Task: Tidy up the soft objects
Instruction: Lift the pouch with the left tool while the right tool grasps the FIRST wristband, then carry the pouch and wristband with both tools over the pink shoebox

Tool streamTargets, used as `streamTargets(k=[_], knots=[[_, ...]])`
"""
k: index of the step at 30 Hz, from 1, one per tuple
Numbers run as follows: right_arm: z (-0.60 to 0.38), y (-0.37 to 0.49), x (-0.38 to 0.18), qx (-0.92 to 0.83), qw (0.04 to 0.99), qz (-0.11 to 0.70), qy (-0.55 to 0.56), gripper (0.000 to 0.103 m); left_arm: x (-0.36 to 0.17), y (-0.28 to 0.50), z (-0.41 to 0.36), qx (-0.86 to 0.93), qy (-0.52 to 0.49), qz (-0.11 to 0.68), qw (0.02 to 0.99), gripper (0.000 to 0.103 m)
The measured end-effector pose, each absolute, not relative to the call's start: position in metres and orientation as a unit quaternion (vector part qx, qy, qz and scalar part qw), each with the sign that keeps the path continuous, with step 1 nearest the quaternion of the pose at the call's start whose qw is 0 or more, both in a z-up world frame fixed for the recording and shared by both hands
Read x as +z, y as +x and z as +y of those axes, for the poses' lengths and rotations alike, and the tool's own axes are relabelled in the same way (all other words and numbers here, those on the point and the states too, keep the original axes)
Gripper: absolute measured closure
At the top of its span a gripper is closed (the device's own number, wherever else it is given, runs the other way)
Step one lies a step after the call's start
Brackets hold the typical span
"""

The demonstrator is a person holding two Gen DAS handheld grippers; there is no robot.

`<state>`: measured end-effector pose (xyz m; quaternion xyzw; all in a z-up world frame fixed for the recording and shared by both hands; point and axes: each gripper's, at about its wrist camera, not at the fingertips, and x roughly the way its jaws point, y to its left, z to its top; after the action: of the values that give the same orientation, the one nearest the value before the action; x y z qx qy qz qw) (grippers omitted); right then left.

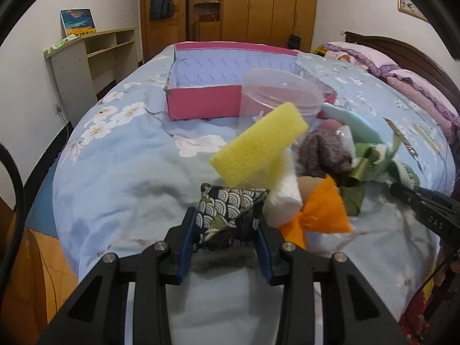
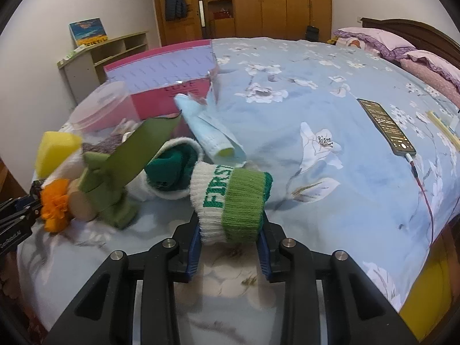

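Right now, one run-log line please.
left claw: around patterned pouch | right claw: around sock cuff | pink box: empty

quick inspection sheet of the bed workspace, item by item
surface: bed with blue floral duvet, rumpled near the pile
job's things: patterned fabric pouch; white-green knit cuff reading FIRST; yellow sponge; orange felt bow; green felt piece; pink box, open
clutter: clear plastic tub against the box; phone with screen lit
grippers: left gripper jaws around the pouch; right gripper jaws around the cuff
cables: red cable plugged into the phone
surroundings: wooden wardrobe, shelf unit, pillows
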<state>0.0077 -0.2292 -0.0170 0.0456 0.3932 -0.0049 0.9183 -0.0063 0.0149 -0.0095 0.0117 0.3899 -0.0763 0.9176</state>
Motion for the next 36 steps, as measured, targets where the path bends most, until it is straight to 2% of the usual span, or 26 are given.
streamTargets(k=[18, 36], knots=[[-0.201, -0.027, 0.02, 0.058, 0.933, 0.354, 0.031, 0.069, 0.023, -0.042, 0.002, -0.129, 0.012, 0.366, 0.922, 0.064], [-0.179, -0.011, 0.034, 0.107, 0.926, 0.36, 0.026, 0.069, 0.041, -0.017, -0.005, -0.114, 0.003, 0.365, 0.924, 0.064]])
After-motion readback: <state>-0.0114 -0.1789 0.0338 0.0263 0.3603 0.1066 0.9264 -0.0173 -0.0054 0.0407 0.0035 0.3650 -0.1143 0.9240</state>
